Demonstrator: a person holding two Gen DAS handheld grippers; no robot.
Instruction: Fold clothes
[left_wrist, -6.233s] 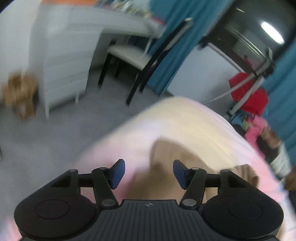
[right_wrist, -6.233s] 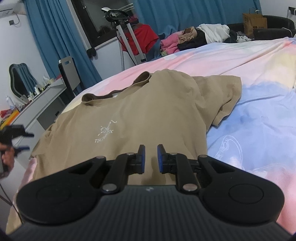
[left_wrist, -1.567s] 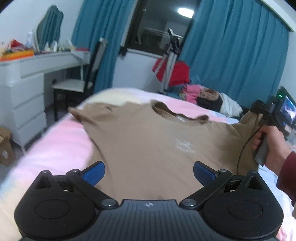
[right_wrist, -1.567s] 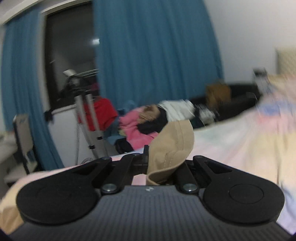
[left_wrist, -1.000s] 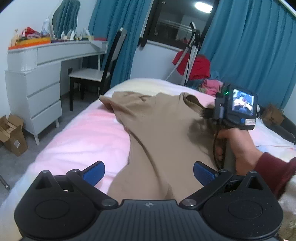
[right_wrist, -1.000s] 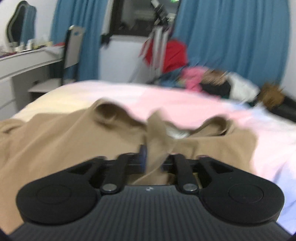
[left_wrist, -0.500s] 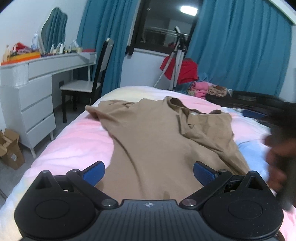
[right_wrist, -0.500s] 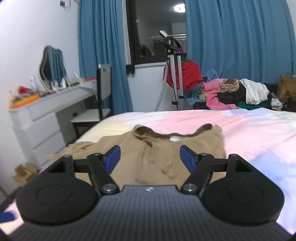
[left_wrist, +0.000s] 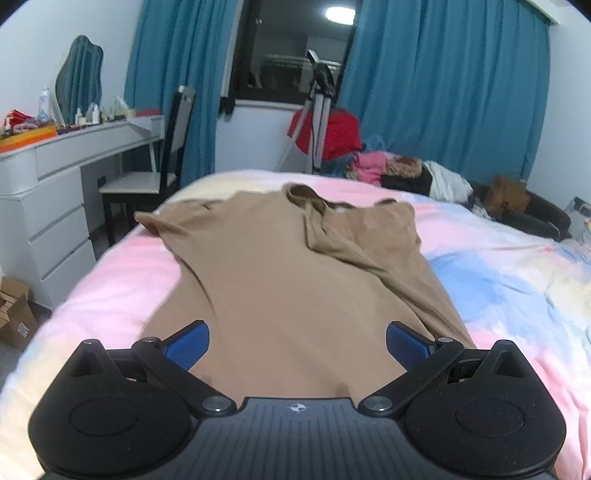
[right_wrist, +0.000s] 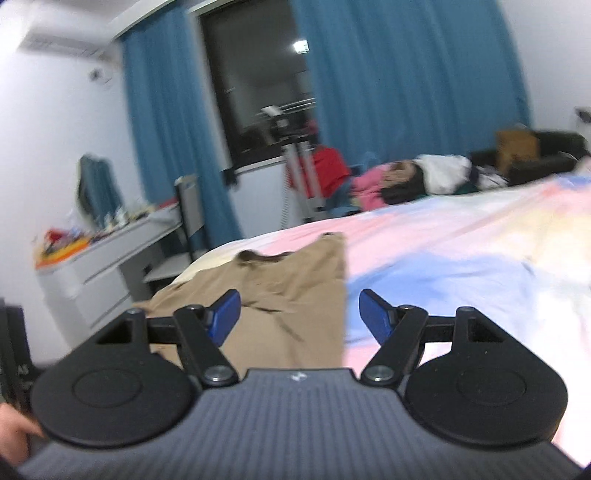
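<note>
Your left tongs (left_wrist: 297, 341) and right tongs (right_wrist: 299, 314) are both wide apart, holding nothing. The tan cotton T-shirt (left_wrist: 295, 280) lies on the pink and blue bed (left_wrist: 517, 280), right side folded in, its left sleeve near the bed's edge.

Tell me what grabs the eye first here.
A tan shirt lies spread on the pastel bed, one side already folded in over its middle. The open left gripper and right gripper hover at its near end. Behind, teal curtains frame a dark window.
</note>
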